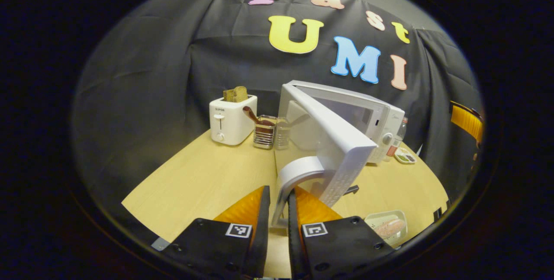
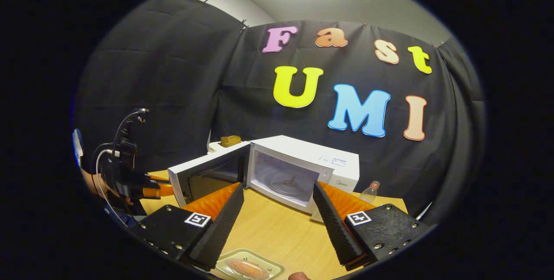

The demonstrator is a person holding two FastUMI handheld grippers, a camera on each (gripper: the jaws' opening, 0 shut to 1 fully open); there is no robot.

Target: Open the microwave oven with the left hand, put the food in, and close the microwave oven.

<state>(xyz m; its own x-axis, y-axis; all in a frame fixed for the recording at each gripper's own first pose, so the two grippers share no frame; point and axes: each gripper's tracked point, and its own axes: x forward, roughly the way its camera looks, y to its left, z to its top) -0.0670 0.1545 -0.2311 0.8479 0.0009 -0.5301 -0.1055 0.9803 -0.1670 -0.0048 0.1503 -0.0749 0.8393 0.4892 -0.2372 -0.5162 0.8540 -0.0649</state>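
Door-opening step, nearly done: left gripper is pinched on the door handle, microwave door swung roughly square to the cavity. Right gripper gapes wide, empty, right above the food in its tray on the table front edge. Food's long axis runs left-right across that view. Next, I'd guess: drop, grip tray, carry in.

microwave oven: your white one
bench: pale wood grain
toaster: white
fingers: your black ribbed pads, orange backing
food tray: pale green, orange food
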